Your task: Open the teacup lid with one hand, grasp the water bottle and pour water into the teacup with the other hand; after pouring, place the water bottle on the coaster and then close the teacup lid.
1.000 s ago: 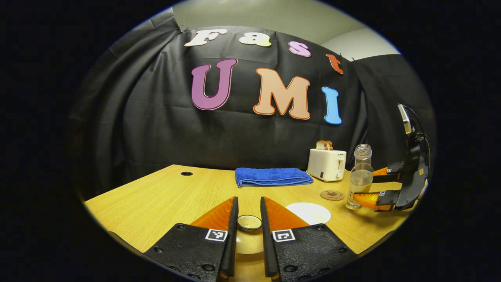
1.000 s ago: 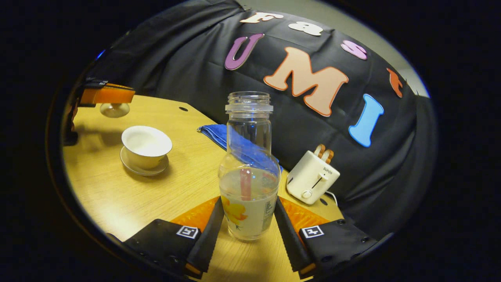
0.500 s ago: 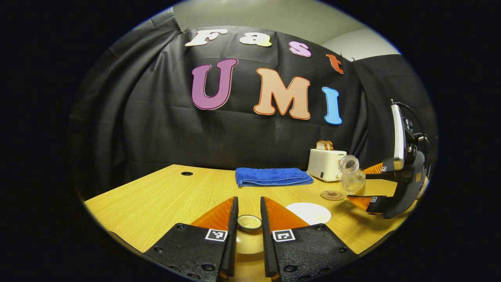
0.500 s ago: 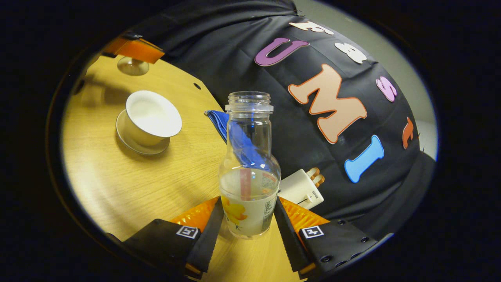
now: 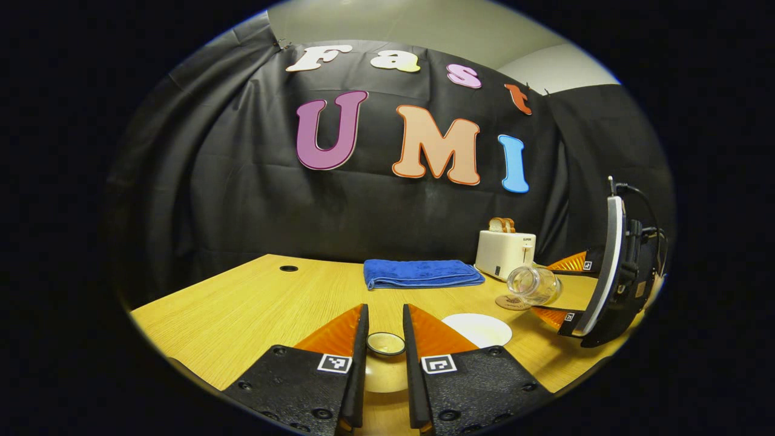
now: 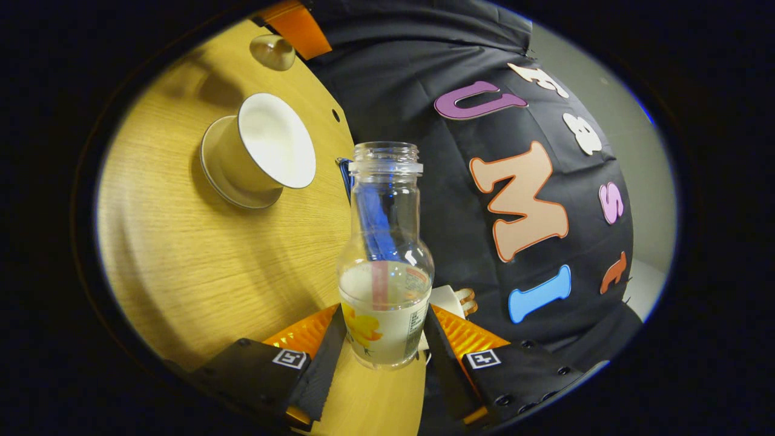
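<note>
My left gripper (image 5: pixel 385 312) is shut on the knob of the pale teacup lid (image 5: pixel 385 344), held above the table; the lid (image 6: pixel 272 51) also hangs under a finger at the top of the right gripper view. The open white teacup (image 6: pixel 263 151) stands on its saucer (image 6: pixel 233 191); its rim (image 5: pixel 476 330) lies just right of my left fingers. My right gripper (image 6: pixel 385 327) is shut on the clear, capless water bottle (image 6: pixel 385 272), partly filled. The bottle (image 5: pixel 536 284) is tipped almost flat, mouth toward the cup, above the round coaster (image 5: pixel 507 303). No stream of water is visible.
A white toaster (image 5: pixel 505 254) with bread stands at the back right. A folded blue towel (image 5: pixel 421 272) lies along the back of the wooden table (image 5: pixel 242 309). A small round hole (image 5: pixel 289 268) is in the tabletop at the back left.
The right gripper has rolled the bottle from upright to nearly horizontal, mouth toward the teacup, and lifted it off the table. The left gripper and lid have stayed still.
</note>
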Tool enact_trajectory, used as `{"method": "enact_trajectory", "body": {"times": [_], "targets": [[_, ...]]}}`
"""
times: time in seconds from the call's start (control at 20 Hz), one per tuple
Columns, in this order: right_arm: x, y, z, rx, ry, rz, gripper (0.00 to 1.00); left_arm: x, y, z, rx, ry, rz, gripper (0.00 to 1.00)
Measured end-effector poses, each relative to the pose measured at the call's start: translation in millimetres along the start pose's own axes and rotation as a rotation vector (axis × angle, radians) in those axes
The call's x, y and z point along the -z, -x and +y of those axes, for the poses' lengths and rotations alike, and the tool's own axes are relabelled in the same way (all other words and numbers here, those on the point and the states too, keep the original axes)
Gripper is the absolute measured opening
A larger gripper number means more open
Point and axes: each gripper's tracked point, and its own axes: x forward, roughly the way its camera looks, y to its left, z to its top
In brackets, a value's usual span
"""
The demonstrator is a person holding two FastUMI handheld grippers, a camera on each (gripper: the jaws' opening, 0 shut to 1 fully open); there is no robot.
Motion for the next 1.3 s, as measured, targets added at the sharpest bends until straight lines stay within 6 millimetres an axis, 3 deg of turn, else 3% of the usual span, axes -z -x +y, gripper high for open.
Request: {"method": "enact_trajectory", "body": {"times": [0.65, 1.3], "targets": [[-10, 5, -3, 0.064, 0.311, -0.042, 0.78, 1, 0, 0, 0.003, -0.001, 0.001, 0.27], [-17, 1, -21, 0.119, 0.445, -0.059, 0.79, 0, 1, 0, 0.006, -0.002, 0.002, 0.27]]}}
